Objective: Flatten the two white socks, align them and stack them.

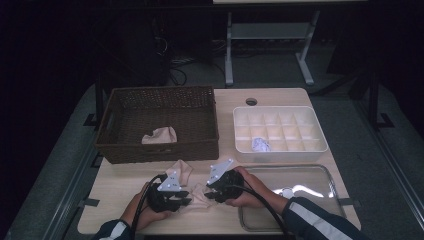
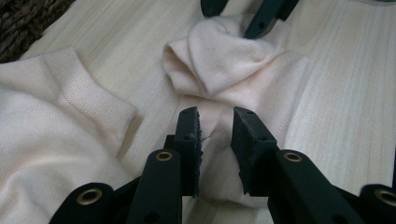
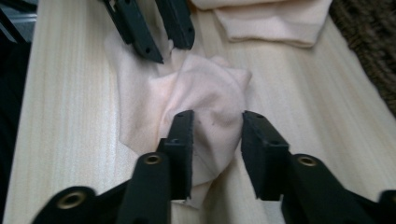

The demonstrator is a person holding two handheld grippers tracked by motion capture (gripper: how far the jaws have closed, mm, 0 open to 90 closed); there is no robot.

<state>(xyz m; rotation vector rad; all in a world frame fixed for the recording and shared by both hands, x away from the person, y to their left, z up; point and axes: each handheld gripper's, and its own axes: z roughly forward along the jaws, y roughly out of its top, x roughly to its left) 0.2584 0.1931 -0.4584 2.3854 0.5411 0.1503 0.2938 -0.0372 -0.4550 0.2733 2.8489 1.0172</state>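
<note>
Nearest us, our left tongs [image 2: 215, 140] and right tongs [image 3: 217, 147] face each other over a crumpled cream sock [image 1: 199, 196] on the tabletop [image 1: 115, 185], each with jaws partly open astride its cloth; we cannot tell whether either grips. A second sock [image 1: 180, 169] lies just beyond, before the wicker basket [image 1: 159, 148]. The white divided tray [image 1: 280, 152] sits farther right.

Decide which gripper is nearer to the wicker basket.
Left. The left gripper sits just in front of the wicker basket, near its front wall; the right gripper sits farther right, by the metal tray.
</note>
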